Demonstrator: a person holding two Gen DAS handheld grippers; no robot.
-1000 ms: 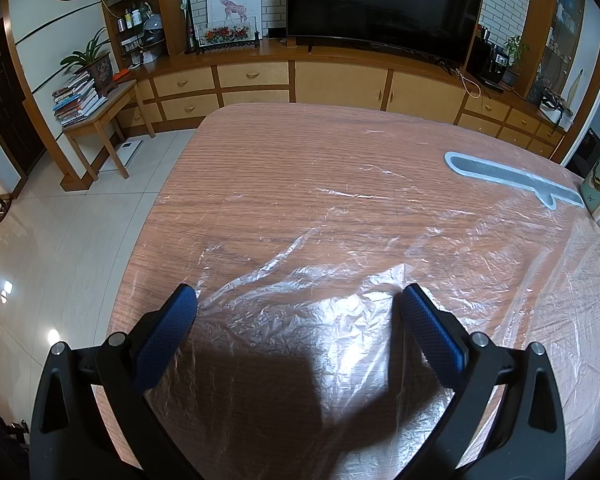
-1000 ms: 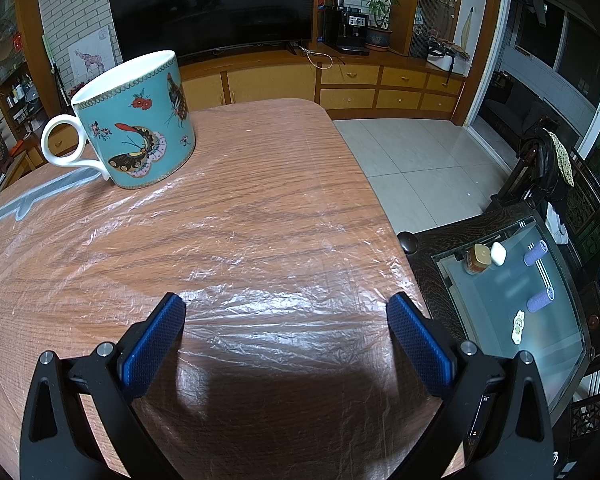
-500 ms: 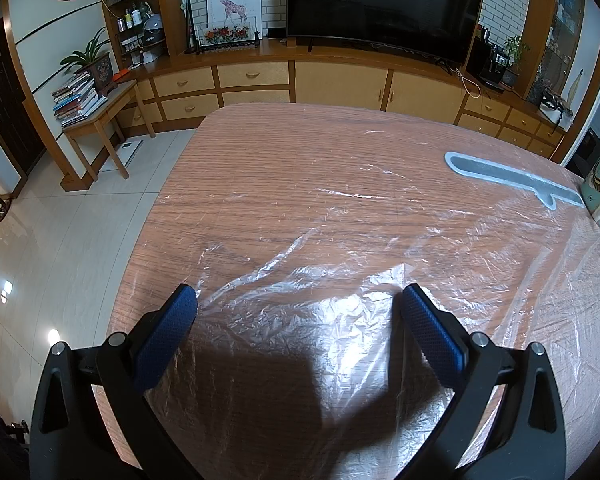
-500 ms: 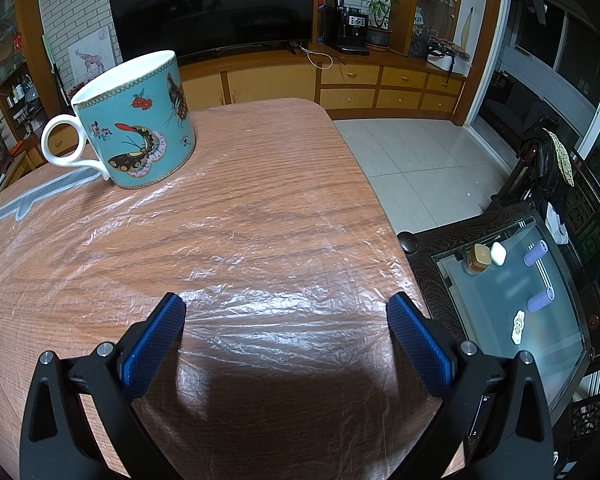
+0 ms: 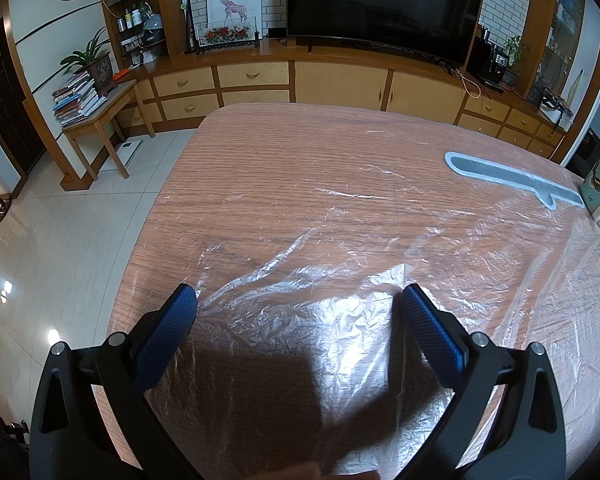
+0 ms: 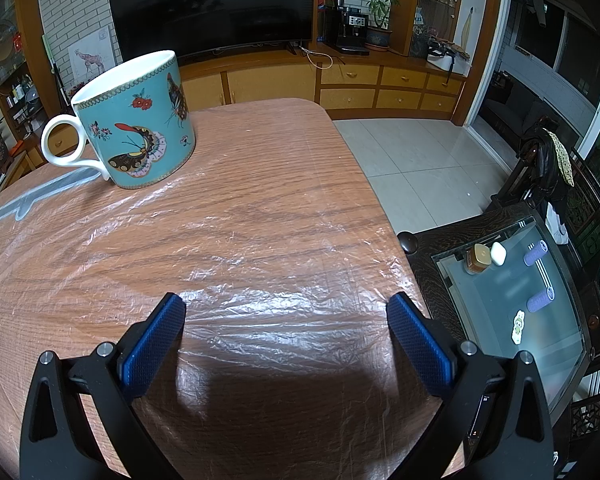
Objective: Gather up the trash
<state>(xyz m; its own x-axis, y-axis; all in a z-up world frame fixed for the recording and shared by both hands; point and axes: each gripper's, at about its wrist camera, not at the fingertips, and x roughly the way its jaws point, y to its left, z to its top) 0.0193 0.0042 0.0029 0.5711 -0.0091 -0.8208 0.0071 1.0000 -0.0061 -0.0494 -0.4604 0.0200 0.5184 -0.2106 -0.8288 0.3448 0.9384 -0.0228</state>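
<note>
Plastic wrap point(image 5: 300, 264) flat over table point(image 5: 284, 152), left gripper point(image 5: 298, 304) and right gripper point(image 6: 286, 308) spread wide, empty.

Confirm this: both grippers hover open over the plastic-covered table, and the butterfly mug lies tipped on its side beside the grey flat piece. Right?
Not quite. The butterfly mug stands upright, as the right wrist view shows. The rest holds: left gripper and right gripper open, grey flat piece beside the mug.

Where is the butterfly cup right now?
In the right wrist view, the butterfly cup stands upright on the table, far left, its handle over the grey flat thing.
</note>
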